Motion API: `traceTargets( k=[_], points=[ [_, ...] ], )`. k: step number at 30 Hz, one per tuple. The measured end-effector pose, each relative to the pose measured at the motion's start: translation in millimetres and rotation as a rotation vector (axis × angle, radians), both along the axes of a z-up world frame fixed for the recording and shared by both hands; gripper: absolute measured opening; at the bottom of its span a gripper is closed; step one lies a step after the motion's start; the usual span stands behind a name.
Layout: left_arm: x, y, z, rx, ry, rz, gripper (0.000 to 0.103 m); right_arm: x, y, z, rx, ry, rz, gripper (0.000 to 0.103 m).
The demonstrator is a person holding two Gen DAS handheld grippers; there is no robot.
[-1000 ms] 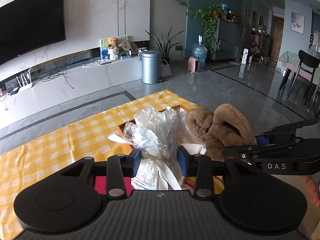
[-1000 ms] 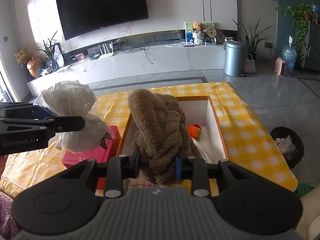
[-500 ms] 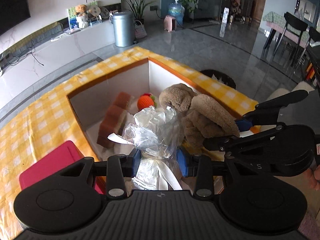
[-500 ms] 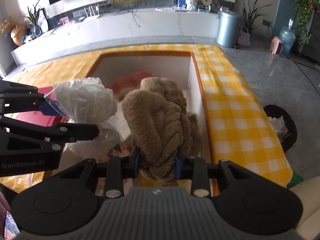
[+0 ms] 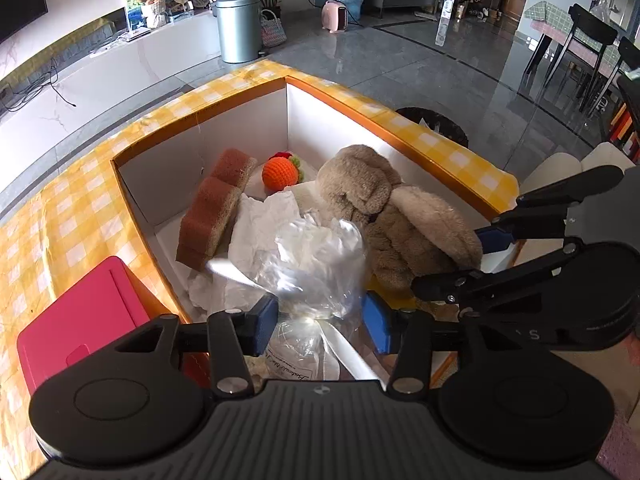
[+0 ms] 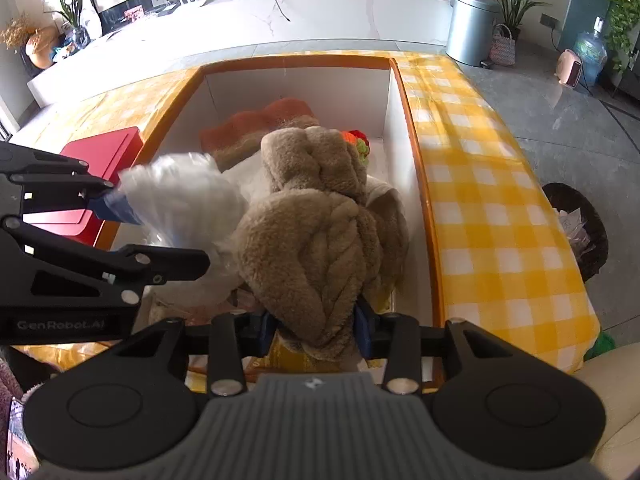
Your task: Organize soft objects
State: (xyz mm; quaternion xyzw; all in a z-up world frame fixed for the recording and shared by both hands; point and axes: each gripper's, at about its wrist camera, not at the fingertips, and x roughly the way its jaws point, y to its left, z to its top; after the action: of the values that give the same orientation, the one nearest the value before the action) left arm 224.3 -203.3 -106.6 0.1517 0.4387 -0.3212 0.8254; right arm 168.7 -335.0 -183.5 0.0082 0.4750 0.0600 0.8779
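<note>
Left wrist view: the left tongs [image 5: 320,322] have just been opening; their pads stand clear of the clear bag [image 5: 316,264] that lies between them, over the near end of the box [image 5: 240,120]. To its right, the right tongs [image 6: 316,330], also just opening, still touch the brown plush [image 6: 312,240] resting in the box.
</note>
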Motion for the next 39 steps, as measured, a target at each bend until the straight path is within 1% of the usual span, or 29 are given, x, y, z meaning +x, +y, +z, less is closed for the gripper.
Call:
traceTargets(
  k=[1,3,4,5,7,9,10,11,13,16,17,20,21,22,23,25,26,28,32,34,36,37,39],
  points=[
    [0,1,4,-0.005,-0.001,0.003,0.066,1,-1,2,-0.001,0.006,0.006,0.041],
    [-2,4,10,-0.017,0.017,0.005,0.071,1,-3,6,0.007,0.020,0.009,0.047],
    [-2,5,13,-0.021,0.030,0.007,0.072,1,-3,10,0.011,0.032,0.013,0.056],
    [-3,7,17,-0.025,0.041,0.007,0.073,1,-3,13,0.012,0.038,0.016,0.058],
    [-5,11,25,-0.032,0.054,0.005,0.075,0,-3,22,0.008,0.045,0.024,0.058],
    [-9,14,37,-0.035,0.048,0.005,0.075,-2,-2,32,0.000,0.052,0.031,0.061],
    [-12,17,43,-0.036,0.038,0.006,0.075,-4,-1,38,-0.004,0.049,0.032,0.065],
    [-15,19,50,-0.041,0.023,0.009,0.075,-6,0,45,-0.006,0.039,0.027,0.069],
    [-22,25,66,-0.061,-0.003,0.017,0.075,-12,-2,62,-0.001,0.008,0.002,0.072],
    [-32,37,91,-0.096,-0.050,0.046,0.075,-23,-6,86,0.033,-0.050,-0.052,0.078],
    [-36,42,99,-0.110,-0.071,0.061,0.075,-28,-7,95,0.047,-0.076,-0.076,0.078],
    [-52,58,121,-0.155,-0.158,0.106,0.075,-44,-4,116,0.054,-0.143,-0.120,0.080],
    [-59,64,127,-0.167,-0.197,0.120,0.075,-51,0,121,0.049,-0.164,-0.127,0.083],
    [-66,69,132,-0.177,-0.235,0.133,0.075,-58,4,127,0.044,-0.187,-0.129,0.090],
    [-73,75,137,-0.184,-0.266,0.146,0.075,-65,9,131,0.039,-0.213,-0.126,0.092],
    [-85,87,145,-0.212,-0.311,0.179,0.075,-80,20,140,0.027,-0.271,-0.117,0.093],
    [-90,93,147,-0.224,-0.330,0.196,0.075,-88,25,144,0.019,-0.303,-0.116,0.096],
    [-103,105,147,-0.230,-0.389,0.243,0.075,-105,35,148,0.016,-0.372,-0.127,0.098],
    [-131,123,139,-0.194,-0.538,0.314,0.075,-137,53,143,0.028,-0.491,-0.155,0.099],
    [-143,131,131,-0.178,-0.594,0.344,0.075,-151,62,136,0.021,-0.546,-0.171,0.100],
    [-150,138,123,-0.174,-0.607,0.382,0.078,-163,71,126,0.003,-0.577,-0.182,0.100],
    [-153,143,118,-0.178,-0.601,0.399,0.083,-168,76,120,-0.005,-0.580,-0.192,0.100],
    [-158,150,109,-0.185,-0.596,0.433,0.088,-175,83,108,-0.018,-0.569,-0.204,0.100]
  ],
)
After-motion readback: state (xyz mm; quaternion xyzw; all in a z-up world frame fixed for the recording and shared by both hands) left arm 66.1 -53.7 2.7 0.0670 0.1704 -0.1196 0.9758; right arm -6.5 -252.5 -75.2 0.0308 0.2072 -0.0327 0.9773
